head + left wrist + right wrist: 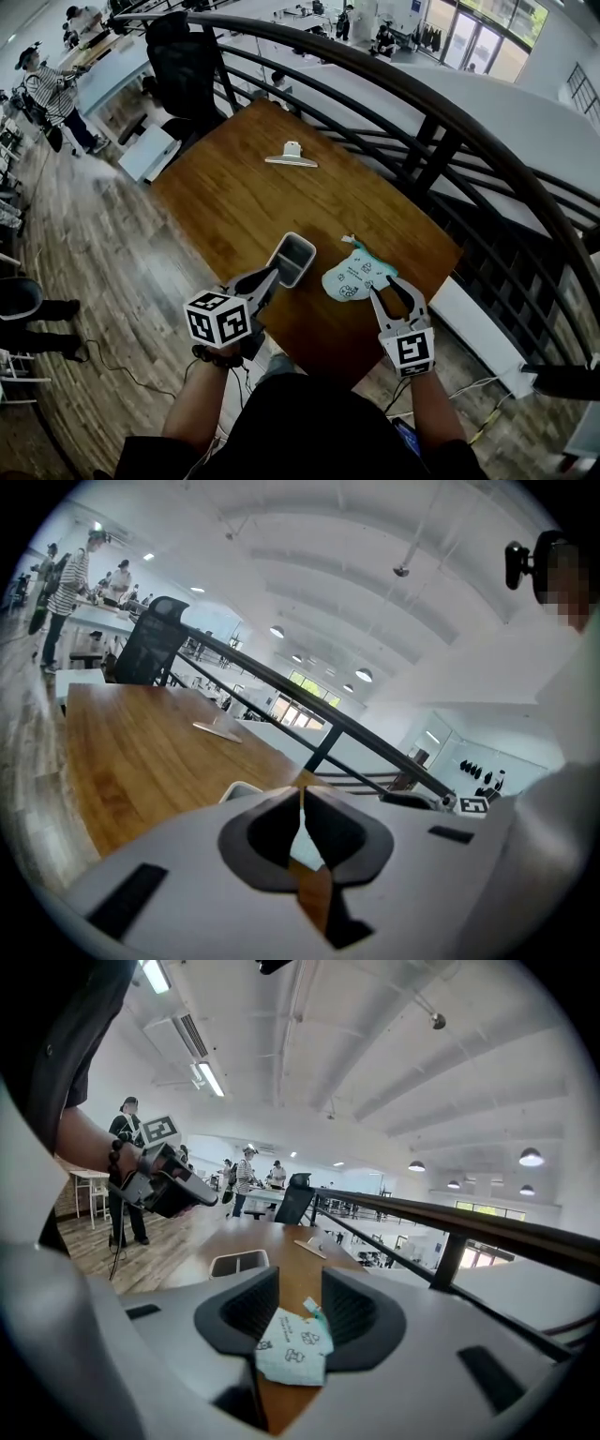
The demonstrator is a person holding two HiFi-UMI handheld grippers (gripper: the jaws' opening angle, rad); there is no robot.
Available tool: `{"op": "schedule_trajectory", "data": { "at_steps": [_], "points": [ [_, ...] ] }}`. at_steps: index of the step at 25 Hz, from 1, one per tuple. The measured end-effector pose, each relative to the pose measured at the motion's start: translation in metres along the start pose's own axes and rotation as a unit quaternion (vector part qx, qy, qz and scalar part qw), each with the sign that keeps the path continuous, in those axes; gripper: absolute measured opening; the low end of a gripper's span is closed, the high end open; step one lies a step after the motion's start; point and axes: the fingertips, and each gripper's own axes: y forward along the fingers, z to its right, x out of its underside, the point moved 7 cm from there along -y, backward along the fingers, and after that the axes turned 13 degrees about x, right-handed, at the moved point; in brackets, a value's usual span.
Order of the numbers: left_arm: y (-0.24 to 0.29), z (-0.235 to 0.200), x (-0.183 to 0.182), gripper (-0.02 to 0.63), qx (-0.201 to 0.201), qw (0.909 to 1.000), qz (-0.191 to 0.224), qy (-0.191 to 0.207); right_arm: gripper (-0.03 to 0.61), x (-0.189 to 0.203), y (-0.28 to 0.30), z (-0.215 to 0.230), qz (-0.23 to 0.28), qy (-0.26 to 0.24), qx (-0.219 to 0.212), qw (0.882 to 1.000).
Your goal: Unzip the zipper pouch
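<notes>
Currently your right gripper (388,289) hangs spread just behind the zipper pouch (354,275), likely lining up a pinch; your left gripper (270,276), pressed together and empty, is free to anchor.

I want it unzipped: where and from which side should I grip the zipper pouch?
Probably the small teal tab at the far end of the zipper pouch, which lies flat on the table, so bring the open right gripper down from above.
</notes>
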Motion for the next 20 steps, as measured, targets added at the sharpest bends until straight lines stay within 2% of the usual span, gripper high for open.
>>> {"op": "schedule_trajectory", "data": {
  "at_steps": [5,10,15,20],
  "points": [
    [-0.012,0.021,0.001,0.016,-0.01,0.9986,0.04,0.033,0.116,0.002,-0.018,0.004,0.011,0.009,-0.012,1.0],
    [-0.036,0.052,0.014,0.014,-0.041,0.9928,0.092,0.065,0.089,-0.002,-0.042,0.012,0.046,0.046,-0.032,0.997],
    [-0.062,0.079,0.027,0.014,-0.078,0.9813,0.126,0.123,0.037,-0.01,-0.063,0.015,0.073,0.075,-0.048,0.993],
    [-0.078,0.09,0.029,0.014,-0.105,0.9673,0.155,0.171,0.002,-0.014,-0.081,0.018,0.088,0.101,-0.036,0.99]
  ]
}}
